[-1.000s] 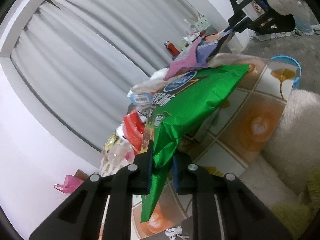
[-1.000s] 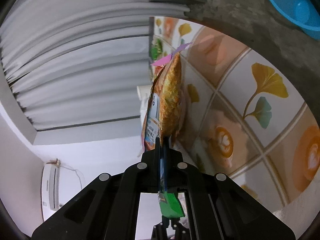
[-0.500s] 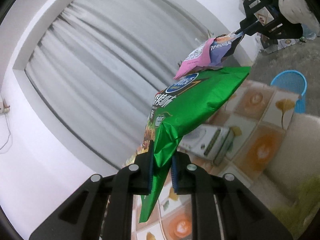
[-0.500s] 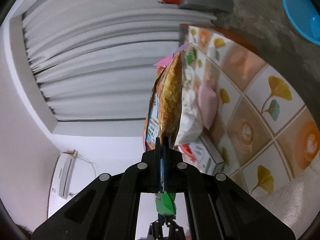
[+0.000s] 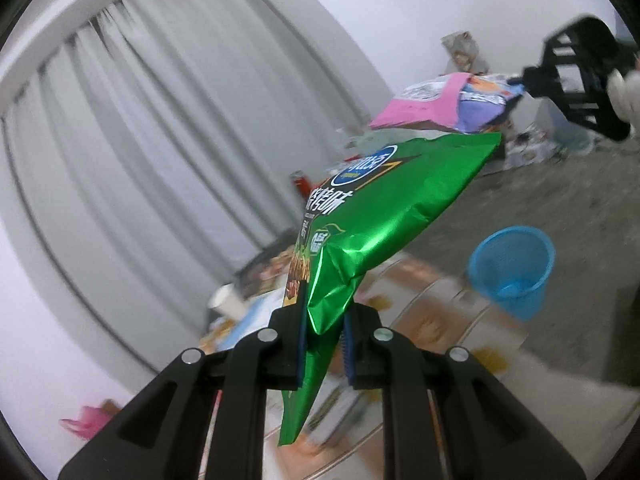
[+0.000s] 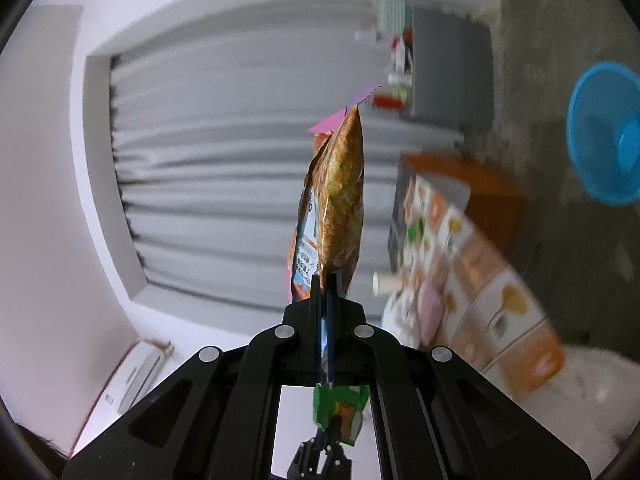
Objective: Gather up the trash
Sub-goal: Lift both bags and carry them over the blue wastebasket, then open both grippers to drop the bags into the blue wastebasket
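Left gripper [image 5: 323,334] pinches green snack bag [image 5: 384,216], lifted clear; blue bin [image 5: 514,266] at four o'clock, not yet reached. Right gripper [image 6: 325,300], pressed together on orange-pink snack bag [image 6: 338,192]; bin at two o'clock, litter left on tiled table [image 6: 500,292].

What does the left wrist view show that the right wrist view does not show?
Only the left wrist view shows the green bag's printed front held in the left tool, and the pink wrapper's broad side. Only the right wrist view shows the right tool shut on that wrapper's edge, and an air conditioner. Both show the blue basket, the curtain and the tiled table.
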The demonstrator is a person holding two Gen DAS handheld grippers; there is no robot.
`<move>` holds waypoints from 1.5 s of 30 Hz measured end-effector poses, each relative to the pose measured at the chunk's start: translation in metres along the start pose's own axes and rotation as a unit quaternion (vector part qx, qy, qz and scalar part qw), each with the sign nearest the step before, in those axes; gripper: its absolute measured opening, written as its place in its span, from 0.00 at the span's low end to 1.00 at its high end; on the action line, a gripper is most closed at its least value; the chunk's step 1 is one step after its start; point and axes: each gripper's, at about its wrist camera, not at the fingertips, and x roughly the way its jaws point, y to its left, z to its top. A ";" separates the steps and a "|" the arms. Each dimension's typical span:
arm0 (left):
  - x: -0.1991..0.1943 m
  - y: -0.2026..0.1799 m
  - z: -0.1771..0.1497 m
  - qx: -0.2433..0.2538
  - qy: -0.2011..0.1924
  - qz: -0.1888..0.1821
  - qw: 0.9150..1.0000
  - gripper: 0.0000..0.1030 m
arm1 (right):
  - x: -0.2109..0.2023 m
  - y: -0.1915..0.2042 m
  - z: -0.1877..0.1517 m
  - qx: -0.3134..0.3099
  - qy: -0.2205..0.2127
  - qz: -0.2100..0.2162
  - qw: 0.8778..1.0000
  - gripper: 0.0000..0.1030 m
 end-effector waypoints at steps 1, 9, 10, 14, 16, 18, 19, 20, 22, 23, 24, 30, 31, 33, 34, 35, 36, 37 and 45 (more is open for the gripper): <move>0.008 -0.004 0.007 -0.005 0.002 -0.018 1.000 0.13 | -0.014 0.000 0.006 -0.001 -0.018 -0.002 1.000 0.00; 0.084 -0.016 0.043 -0.104 0.081 -0.177 0.975 0.13 | -0.073 -0.023 0.044 -0.005 -0.125 -0.044 0.991 0.00; 0.093 -0.017 0.049 -0.118 0.090 -0.195 0.969 0.13 | -0.079 -0.027 0.049 -0.007 -0.137 -0.056 0.989 0.00; 0.134 -0.029 0.075 -0.156 0.120 -0.246 0.949 0.13 | -0.098 -0.043 0.065 -0.014 -0.178 -0.110 0.978 0.00; 0.158 -0.037 0.087 -0.178 0.137 -0.271 0.936 0.13 | -0.098 -0.051 0.071 -0.022 -0.190 -0.145 0.971 0.00; 0.178 -0.047 0.102 -0.202 0.154 -0.296 0.921 0.13 | -0.091 -0.064 0.078 -0.030 -0.196 -0.188 0.962 0.00; 0.190 -0.052 0.106 -0.217 0.166 -0.311 0.911 0.13 | -0.087 -0.070 0.080 -0.033 -0.196 -0.204 0.959 0.00; 0.201 -0.059 0.110 -0.228 0.177 -0.326 0.900 0.13 | -0.084 -0.075 0.083 -0.034 -0.195 -0.220 0.955 0.00; 0.226 -0.074 0.117 -0.249 0.204 -0.353 0.879 0.13 | -0.073 -0.091 0.089 -0.034 -0.185 -0.249 0.950 0.00; 0.241 -0.086 0.118 -0.256 0.222 -0.364 0.868 0.13 | -0.067 -0.097 0.092 -0.037 -0.182 -0.265 0.946 0.00; 0.246 -0.092 0.118 -0.257 0.231 -0.367 0.864 0.13 | -0.065 -0.101 0.096 -0.041 -0.178 -0.281 0.942 0.00; 0.306 -0.156 0.118 -0.244 0.296 -0.377 0.843 0.13 | -0.024 -0.148 0.120 -0.048 -0.139 -0.365 0.919 0.00; 0.318 -0.169 0.118 -0.243 0.306 -0.378 0.839 0.13 | -0.028 -0.148 0.124 -0.050 -0.135 -0.373 0.916 0.00; 0.336 -0.189 0.117 -0.240 0.320 -0.379 0.834 0.13 | -0.014 -0.162 0.132 -0.054 -0.126 -0.393 0.909 0.00; 0.345 -0.196 0.119 -0.240 0.326 -0.378 0.833 0.14 | -0.004 -0.170 0.135 -0.057 -0.123 -0.403 0.905 0.00; 0.350 -0.203 0.119 -0.240 0.330 -0.377 0.832 0.14 | 0.005 -0.177 0.139 -0.062 -0.120 -0.414 0.900 0.01; 0.359 -0.214 0.119 -0.238 0.334 -0.374 0.832 0.15 | 0.009 -0.178 0.143 -0.065 -0.119 -0.419 0.898 0.01; 0.370 -0.219 0.120 -0.238 0.336 -0.372 0.832 0.17 | 0.019 -0.183 0.147 -0.073 -0.114 -0.427 0.894 0.06; 0.404 -0.247 0.102 -0.254 0.363 -0.343 0.829 0.61 | 0.050 -0.247 0.141 -0.073 -0.055 -0.486 0.869 0.54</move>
